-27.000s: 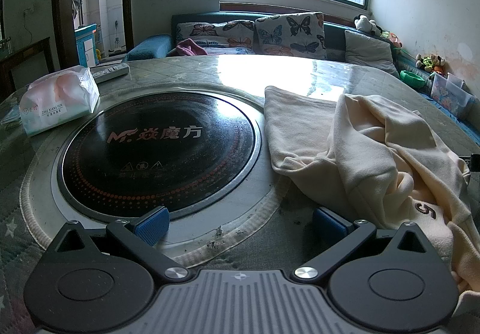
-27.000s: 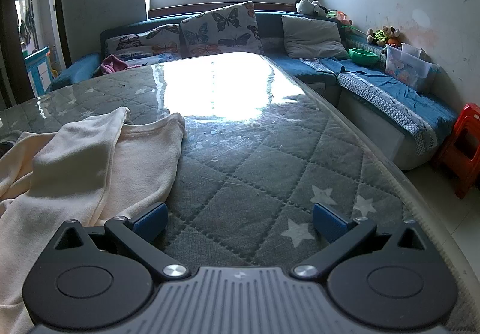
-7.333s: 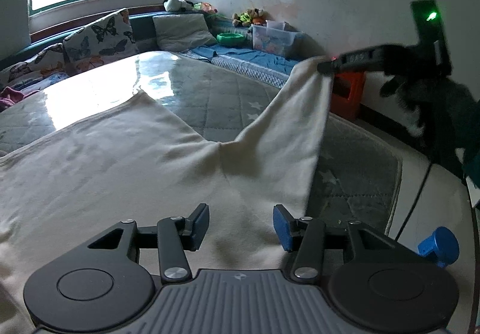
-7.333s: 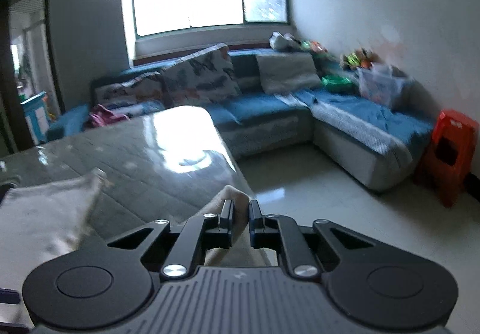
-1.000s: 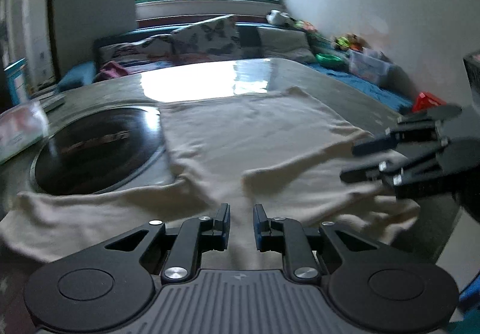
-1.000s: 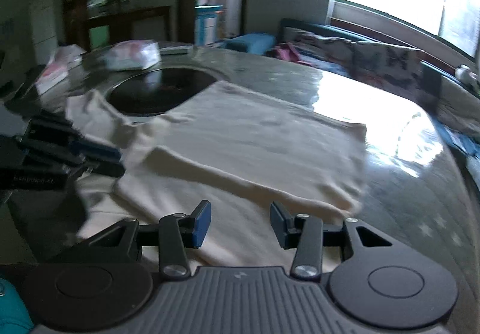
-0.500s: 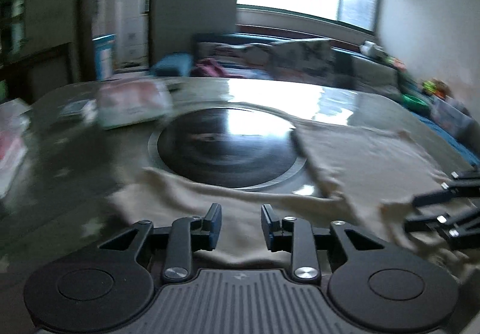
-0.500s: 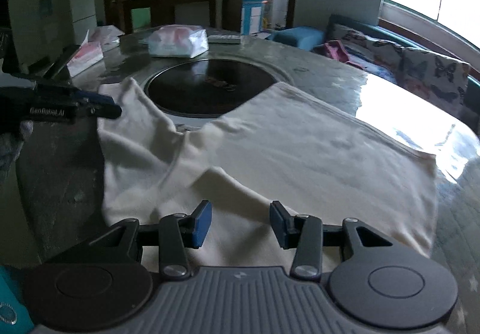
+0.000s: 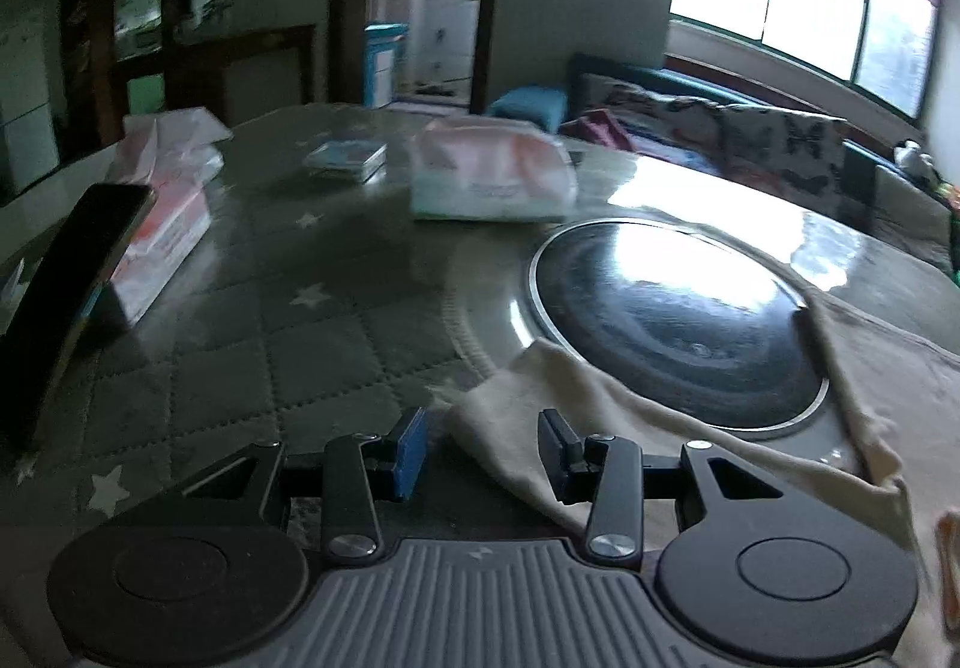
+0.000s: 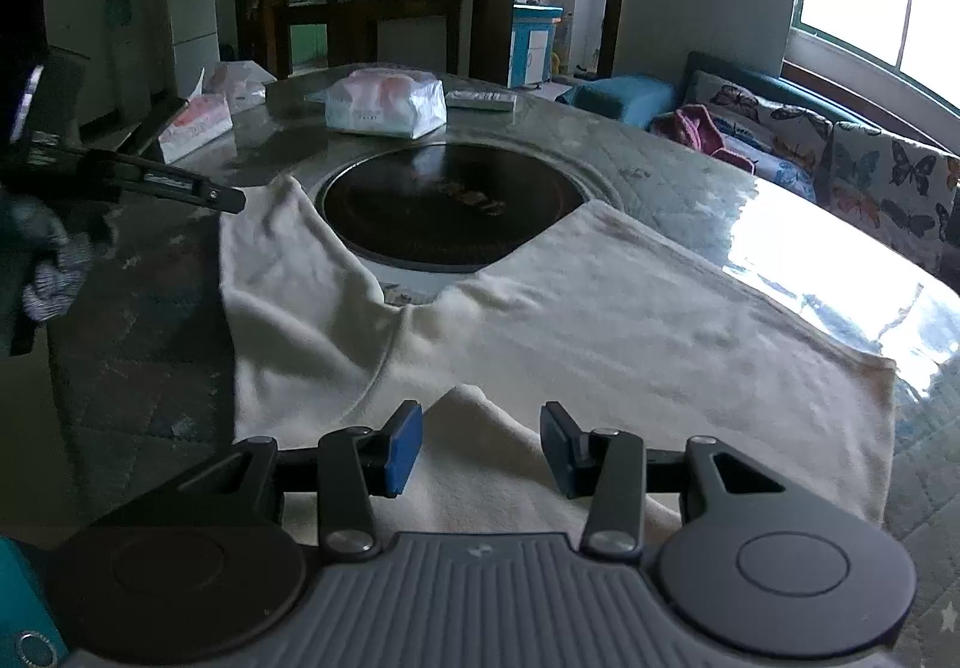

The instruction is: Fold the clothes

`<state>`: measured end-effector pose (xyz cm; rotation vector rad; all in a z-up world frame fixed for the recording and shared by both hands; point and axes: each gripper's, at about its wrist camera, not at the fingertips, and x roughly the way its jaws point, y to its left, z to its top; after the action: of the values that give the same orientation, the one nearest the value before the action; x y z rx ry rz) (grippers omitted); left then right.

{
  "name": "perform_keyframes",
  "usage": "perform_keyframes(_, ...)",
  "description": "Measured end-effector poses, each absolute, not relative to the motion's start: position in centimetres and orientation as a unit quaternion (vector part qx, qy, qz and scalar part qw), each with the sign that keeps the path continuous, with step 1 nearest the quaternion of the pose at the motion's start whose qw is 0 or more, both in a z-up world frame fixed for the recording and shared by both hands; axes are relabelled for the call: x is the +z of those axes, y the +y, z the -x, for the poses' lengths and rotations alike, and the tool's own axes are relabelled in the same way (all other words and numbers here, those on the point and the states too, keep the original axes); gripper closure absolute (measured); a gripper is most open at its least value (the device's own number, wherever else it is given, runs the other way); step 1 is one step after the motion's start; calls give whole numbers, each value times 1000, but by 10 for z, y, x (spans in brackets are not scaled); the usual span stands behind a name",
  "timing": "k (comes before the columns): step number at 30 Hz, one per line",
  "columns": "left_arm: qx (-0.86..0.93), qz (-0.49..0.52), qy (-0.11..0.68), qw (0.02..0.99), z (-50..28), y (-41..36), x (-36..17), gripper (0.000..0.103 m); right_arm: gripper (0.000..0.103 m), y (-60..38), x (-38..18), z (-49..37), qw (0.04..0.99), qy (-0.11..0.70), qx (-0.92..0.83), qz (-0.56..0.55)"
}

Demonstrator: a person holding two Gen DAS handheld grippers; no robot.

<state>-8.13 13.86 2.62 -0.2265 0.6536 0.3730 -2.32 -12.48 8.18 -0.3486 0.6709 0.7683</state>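
Observation:
A cream sweatshirt [image 10: 600, 320] lies spread flat on the quilted table, its left sleeve [image 10: 282, 278] stretched toward the left. In the left wrist view the sleeve's cuff end [image 9: 528, 404] lies between the open fingers of my left gripper [image 9: 483, 449], which holds nothing. The left gripper also shows in the right wrist view [image 10: 180, 188], by the sleeve's end. My right gripper [image 10: 480, 449] is open over a raised fold of the sweatshirt's near edge, holding nothing.
A round black induction hob [image 10: 450, 206] is set in the table; the garment borders it. Tissue packs [image 10: 387, 110] [image 9: 489, 182], a tissue box [image 9: 162, 224], a phone [image 9: 66, 278] and a remote [image 10: 483, 99] lie beyond. A sofa [image 10: 840, 152] stands at the right.
The left gripper has swung left to the sleeve's cuff and opened wider. The right gripper stays open over the near edge of the garment, with its view turned slightly left.

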Motion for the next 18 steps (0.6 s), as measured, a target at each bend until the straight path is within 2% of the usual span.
perform_keyframes(3, 184, 116, 323, 921, 76, 142, 21, 64, 59, -129, 86, 27, 862, 313, 362, 167)
perform_keyframes(5, 183, 112, 321, 923, 73, 142, 20, 73, 59, -132, 88, 28, 864, 311, 360, 165)
perform_keyframes(7, 183, 113, 316, 924, 72, 144, 20, 89, 59, -135, 89, 30, 866, 309, 357, 164)
perform_keyframes(9, 182, 116, 309, 926, 69, 148, 20, 95, 59, -138, 90, 31, 868, 309, 353, 162)
perform_keyframes(18, 153, 130, 259, 945, 75, 138, 49, 97, 59, -154, 88, 33, 877, 313, 337, 143)
